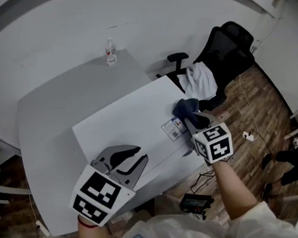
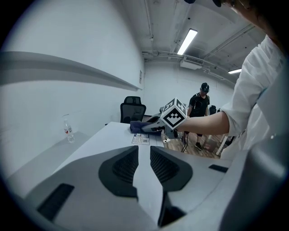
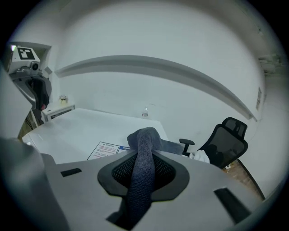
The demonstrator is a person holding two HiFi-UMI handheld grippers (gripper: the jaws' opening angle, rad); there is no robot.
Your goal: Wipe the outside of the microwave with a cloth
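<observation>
Our right claw [image 3: 143, 173] pinches the dark cloth [image 3: 143, 140] at the microwave [image 1: 131, 117] corner; our left claw [image 2: 144, 169] stands slightly spread, holding nothing.

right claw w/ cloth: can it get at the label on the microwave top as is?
Probably yes. The right claw, shut on the cloth, sits just beside the label on the microwave top; nothing lies between them, and the left claw is well clear.

Microwave [image 1: 123, 120] — white, with a blue-and-white label [image 1: 173, 128]. Cloth [image 1: 185, 108] dark blue. Left gripper [image 1: 135, 155] and right gripper [image 1: 194, 120] grey; their cubes [image 1: 213, 143] black-and-white squares. Table [image 1: 46, 114] pale grey. Bottle [image 1: 111, 52] clear, red band. Chair [image 1: 230, 48] black. Floor [image 1: 261, 112] — brown wood grain.
</observation>
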